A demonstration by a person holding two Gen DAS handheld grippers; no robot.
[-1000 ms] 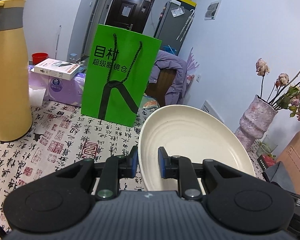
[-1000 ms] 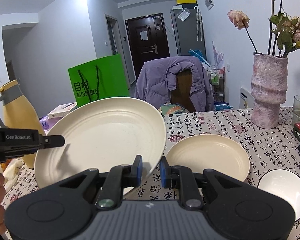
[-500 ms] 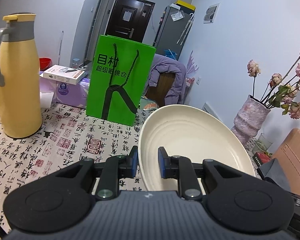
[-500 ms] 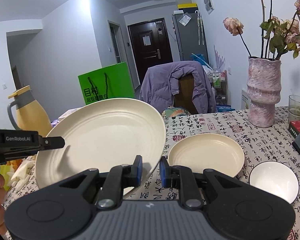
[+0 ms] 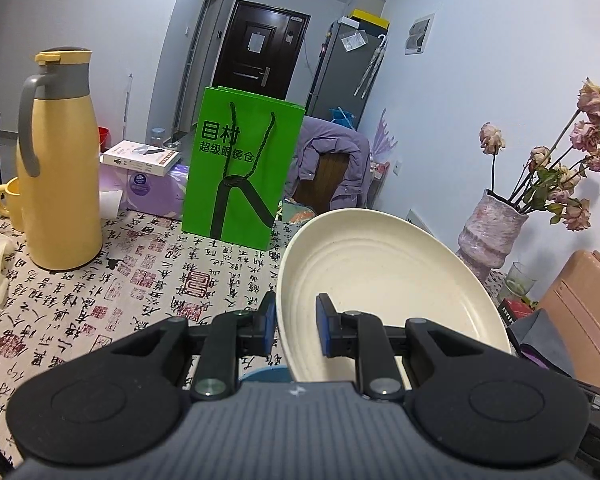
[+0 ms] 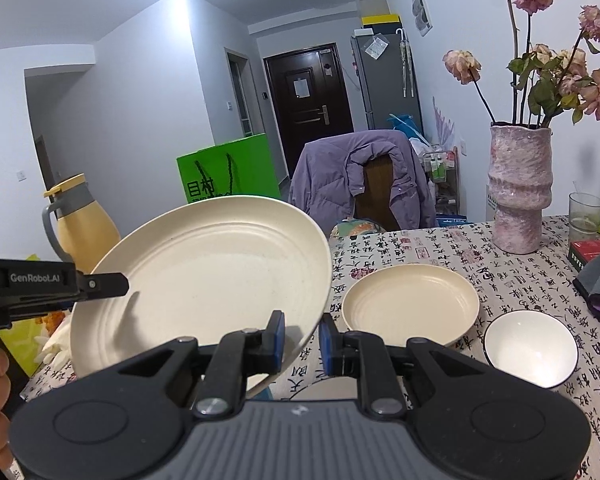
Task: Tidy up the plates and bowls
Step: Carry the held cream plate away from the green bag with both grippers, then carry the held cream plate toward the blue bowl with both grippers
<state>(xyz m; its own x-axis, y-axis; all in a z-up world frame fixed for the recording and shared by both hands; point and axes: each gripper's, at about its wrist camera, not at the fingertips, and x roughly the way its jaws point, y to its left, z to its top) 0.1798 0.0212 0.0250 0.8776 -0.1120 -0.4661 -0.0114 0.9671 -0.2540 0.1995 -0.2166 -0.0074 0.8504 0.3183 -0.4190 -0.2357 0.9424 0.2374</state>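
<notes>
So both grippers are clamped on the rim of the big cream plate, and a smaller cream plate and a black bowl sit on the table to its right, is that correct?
Nearly. The bowl is white inside with only a thin dark rim, as the right wrist view shows. The rest holds: the left gripper and right gripper both clamp the big cream plate, and the smaller cream plate sits on the table.

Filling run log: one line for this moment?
left gripper: shut on big plate | right gripper: shut on big plate | plate: lifted, tilted | small plate, bowl: on table
</notes>
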